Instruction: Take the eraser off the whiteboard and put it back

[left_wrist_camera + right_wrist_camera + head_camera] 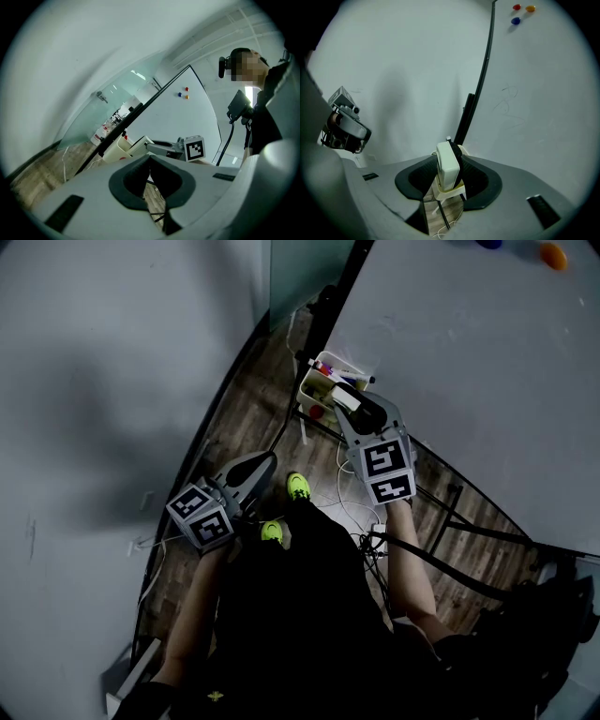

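Right gripper [352, 414] clamps the eraser [449, 164] by its flat sides, jaws part-open around it, dark felt side to 3 o'clock. Eraser sits just above the cream tray [314, 382] at the bottom corner of the whiteboard [469, 371]; in the head view the tray is at 11 o'clock from the gripper. Left gripper [265, 463] is closed on nothing, idle at 7 o'clock. Step reads as the put-back: hold the squeeze steady, eraser upright, come straight down into the free slot clear of the markers [330, 371], and release only once it's seated.

Eraser [448, 166] over tray [306, 387] (at whiteboard [469, 362] edge)
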Demonstrator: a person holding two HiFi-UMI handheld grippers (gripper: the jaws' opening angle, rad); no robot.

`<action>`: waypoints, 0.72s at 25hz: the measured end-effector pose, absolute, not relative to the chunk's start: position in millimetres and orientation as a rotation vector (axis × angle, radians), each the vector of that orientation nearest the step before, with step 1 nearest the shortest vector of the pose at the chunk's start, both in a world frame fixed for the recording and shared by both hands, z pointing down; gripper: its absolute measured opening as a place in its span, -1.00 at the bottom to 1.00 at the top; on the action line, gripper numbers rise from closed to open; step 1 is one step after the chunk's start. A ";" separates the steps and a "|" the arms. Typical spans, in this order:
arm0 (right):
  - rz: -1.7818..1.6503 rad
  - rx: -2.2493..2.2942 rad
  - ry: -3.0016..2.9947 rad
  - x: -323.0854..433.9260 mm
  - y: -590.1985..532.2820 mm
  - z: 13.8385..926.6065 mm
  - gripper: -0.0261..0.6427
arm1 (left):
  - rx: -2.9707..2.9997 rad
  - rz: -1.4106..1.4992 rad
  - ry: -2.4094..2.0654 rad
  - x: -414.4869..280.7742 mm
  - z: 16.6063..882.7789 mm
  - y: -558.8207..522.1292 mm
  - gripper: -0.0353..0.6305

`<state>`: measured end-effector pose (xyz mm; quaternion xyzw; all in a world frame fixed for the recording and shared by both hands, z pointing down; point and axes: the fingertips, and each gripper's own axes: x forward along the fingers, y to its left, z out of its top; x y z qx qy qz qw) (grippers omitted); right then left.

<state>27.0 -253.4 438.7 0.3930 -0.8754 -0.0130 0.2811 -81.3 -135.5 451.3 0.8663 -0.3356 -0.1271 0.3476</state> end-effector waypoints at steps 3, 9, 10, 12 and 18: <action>-0.043 1.063 -2.350 27.7 -250.1 432.6 -0.42 | 2.255 -0.334 -0.867 -80.7 449.4 -134.2 -0.85; -0.060 1.080 -2.360 29.3 -244.4 421.9 -0.42 | 2.272 -0.334 -0.851 -76.1 443.6 -130.7 -0.85; -0.064 1.082 -2.361 29.2 -242.8 419.7 -0.43 | 2.276 -0.334 -0.849 -75.5 442.9 -129.7 -0.85; -0.069 1.088 -2.368 28.3 -239.8 414.6 -0.43 | 2.282 -0.335 -0.846 -74.7 441.0 -127.8 -0.85; -0.084 1.095 -2.391 23.1 -230.3 401.7 -0.43 | 2.296 -0.345 -0.838 -74.6 435.5 -124.4 -0.85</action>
